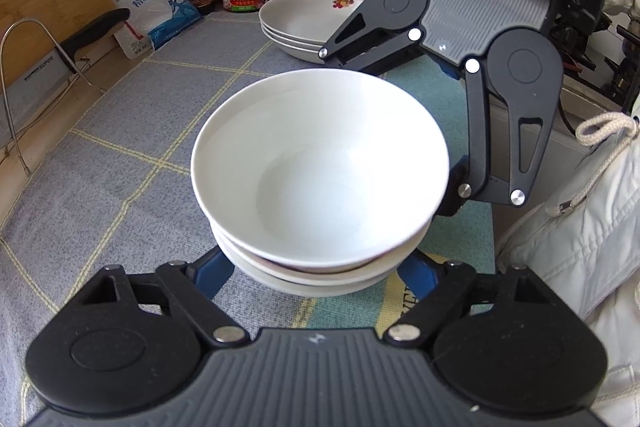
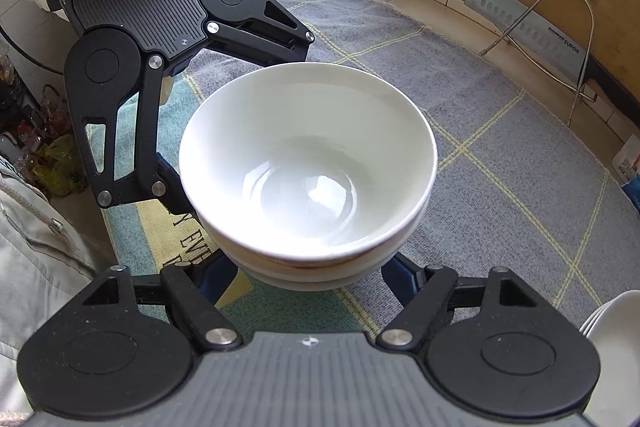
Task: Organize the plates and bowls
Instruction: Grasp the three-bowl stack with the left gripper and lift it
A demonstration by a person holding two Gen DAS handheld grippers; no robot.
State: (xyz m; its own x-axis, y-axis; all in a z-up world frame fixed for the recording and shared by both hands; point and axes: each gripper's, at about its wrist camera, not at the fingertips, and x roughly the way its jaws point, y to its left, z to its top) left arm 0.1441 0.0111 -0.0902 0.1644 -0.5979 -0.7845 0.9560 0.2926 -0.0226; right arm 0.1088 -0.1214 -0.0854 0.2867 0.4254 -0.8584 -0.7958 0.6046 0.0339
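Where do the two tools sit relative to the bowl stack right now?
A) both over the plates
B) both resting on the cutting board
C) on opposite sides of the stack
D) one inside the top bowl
C: the left tool and right tool flank the bowl stack, each camera seeing the other tool beyond it.

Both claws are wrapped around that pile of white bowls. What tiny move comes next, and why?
Probably a gentle squeeze inward: the left gripper and right gripper flank the bowl stack low down, but actual contact is hidden. The plates are already piled behind.
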